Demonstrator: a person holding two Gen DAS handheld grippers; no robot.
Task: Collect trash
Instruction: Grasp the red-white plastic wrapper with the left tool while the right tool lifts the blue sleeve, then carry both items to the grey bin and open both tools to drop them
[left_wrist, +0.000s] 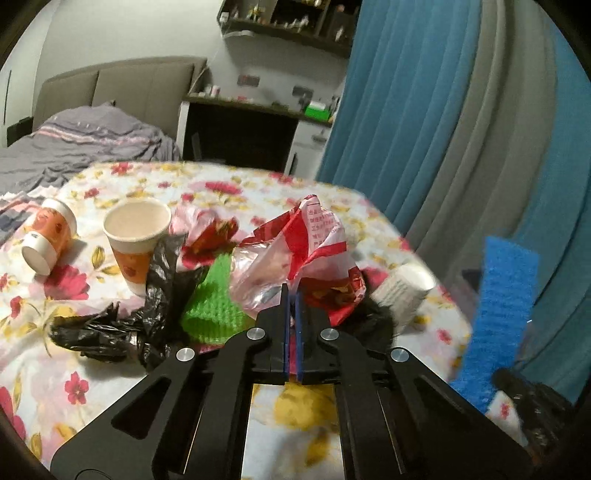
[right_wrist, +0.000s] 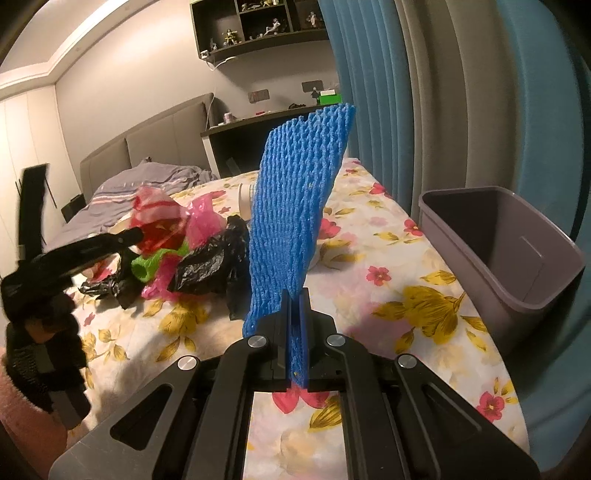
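Note:
My left gripper is shut on a red and clear plastic wrapper, held up over the trash pile on the flowered table. My right gripper is shut on a blue foam net that stands upright above the table; the net also shows in the left wrist view. The pile holds a black plastic bag, a green foam net and pink plastic. A grey trash bin stands at the table's right edge, open and empty.
Two orange paper cups stand left of the pile, one upright, one lying. A white paper cup lies on the right. Blue and grey curtains hang to the right. A bed lies behind.

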